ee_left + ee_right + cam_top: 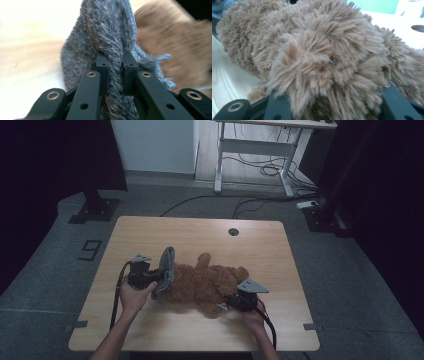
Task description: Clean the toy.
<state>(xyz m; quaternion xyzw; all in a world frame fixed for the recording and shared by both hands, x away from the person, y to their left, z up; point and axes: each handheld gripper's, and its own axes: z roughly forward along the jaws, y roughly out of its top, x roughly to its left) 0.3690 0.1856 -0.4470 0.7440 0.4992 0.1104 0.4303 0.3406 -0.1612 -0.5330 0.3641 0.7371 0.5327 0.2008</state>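
Observation:
A brown plush teddy bear (200, 282) lies on its side in the middle of the wooden table (200, 232). A grey knitted cloth (167, 265) stands up against the bear's left end. My left gripper (155, 280) is shut on a fold of it. In the left gripper view the two black jaws (115, 60) pinch the grey knit (107, 30), and the bear's fur (175, 50) shows blurred behind. My right gripper (225, 302) is at the bear's lower right. In the right gripper view, brown fur (324, 50) is bunched between the jaws (334, 105) and hides their tips.
A round cable hole (233, 231) sits near the table's far edge. Beyond the table are a white desk frame (220, 160), loose floor cables (260, 170) and a black stand base (95, 210). Bare tabletop lies to the right of the bear and along the front edge.

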